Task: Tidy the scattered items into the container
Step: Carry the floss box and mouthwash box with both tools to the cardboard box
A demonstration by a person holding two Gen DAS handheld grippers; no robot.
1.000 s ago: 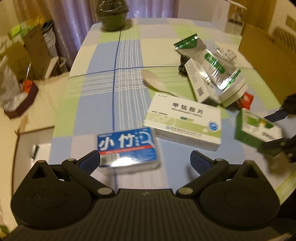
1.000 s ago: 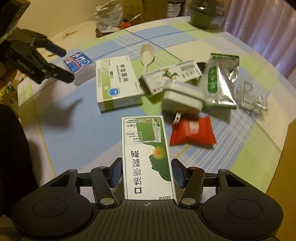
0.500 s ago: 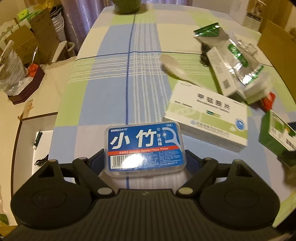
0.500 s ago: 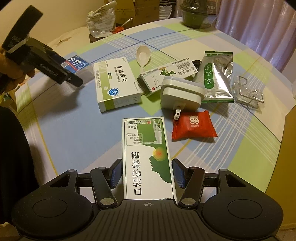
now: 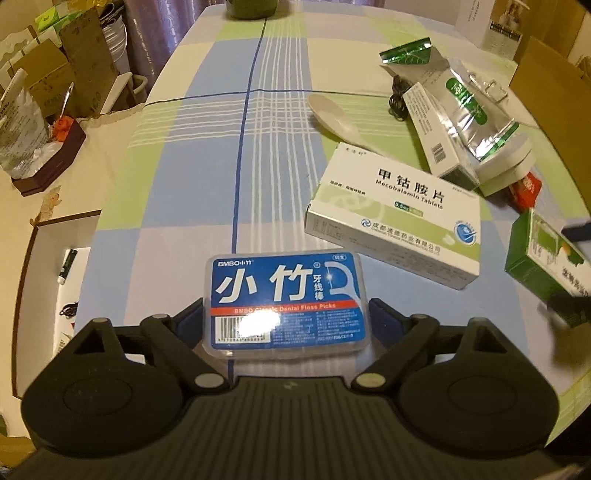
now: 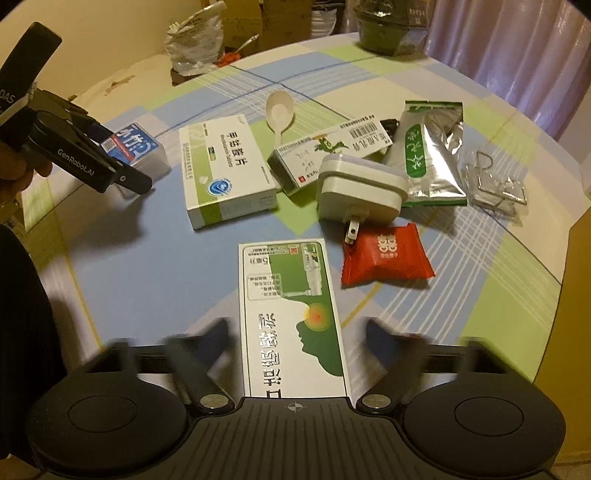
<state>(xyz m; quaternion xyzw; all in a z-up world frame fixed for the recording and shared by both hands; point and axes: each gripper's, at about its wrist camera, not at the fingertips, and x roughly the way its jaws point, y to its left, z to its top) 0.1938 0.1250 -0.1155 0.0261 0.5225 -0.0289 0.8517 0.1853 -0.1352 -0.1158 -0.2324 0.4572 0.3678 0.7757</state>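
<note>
A blue dental floss box (image 5: 286, 295) sits near the table's front edge, and my left gripper (image 5: 286, 310) is shut on its two sides. The right wrist view shows that box (image 6: 135, 146) at the left, resting on the cloth in the left gripper (image 6: 125, 162). A green and white medicine box (image 6: 291, 314) lies flat between the fingers of my right gripper (image 6: 295, 328), which stands open with a gap on each side. A dark green container (image 6: 384, 33) stands at the table's far end, away from both grippers.
On the checked tablecloth (image 5: 184, 177) lie a white tablet box (image 6: 225, 170), a spoon (image 6: 279, 110), a long carton (image 6: 332, 147), a white charger (image 6: 360, 188), a red packet (image 6: 384, 254), a foil pouch (image 6: 428, 155) and wire clips (image 6: 495, 181). Boxes and bags crowd the floor.
My left gripper moved forward around the floss box and closed on it. My right gripper's fingers have spread apart from the green and white box, blurred with motion.
</note>
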